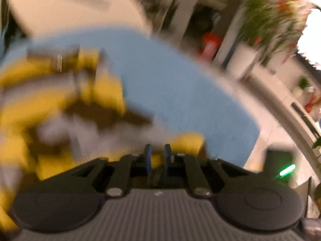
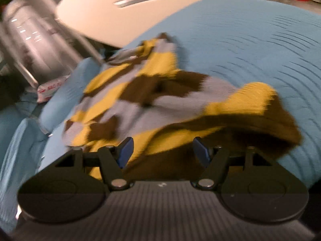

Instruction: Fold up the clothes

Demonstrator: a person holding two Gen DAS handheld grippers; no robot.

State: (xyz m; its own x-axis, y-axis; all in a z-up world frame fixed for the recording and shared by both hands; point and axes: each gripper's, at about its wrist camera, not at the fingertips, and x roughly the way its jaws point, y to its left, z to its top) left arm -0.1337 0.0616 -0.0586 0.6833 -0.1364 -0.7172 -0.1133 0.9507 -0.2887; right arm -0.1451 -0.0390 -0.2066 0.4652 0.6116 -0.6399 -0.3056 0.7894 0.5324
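One soft, light sweater [image 2: 160,100]: left claw [image 1: 158,156] pinches its hem, right claw [image 2: 163,150] gapes wide, empty, over bunched knit just ahead

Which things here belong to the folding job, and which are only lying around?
For the job:
- sweater, striped yellow, brown and grey
- blue cloth under it
- left gripper, nearly shut with yellow fabric between its fingers
- right gripper, open at the sweater's near edge

Lying about:
- white table
- packet
- plants
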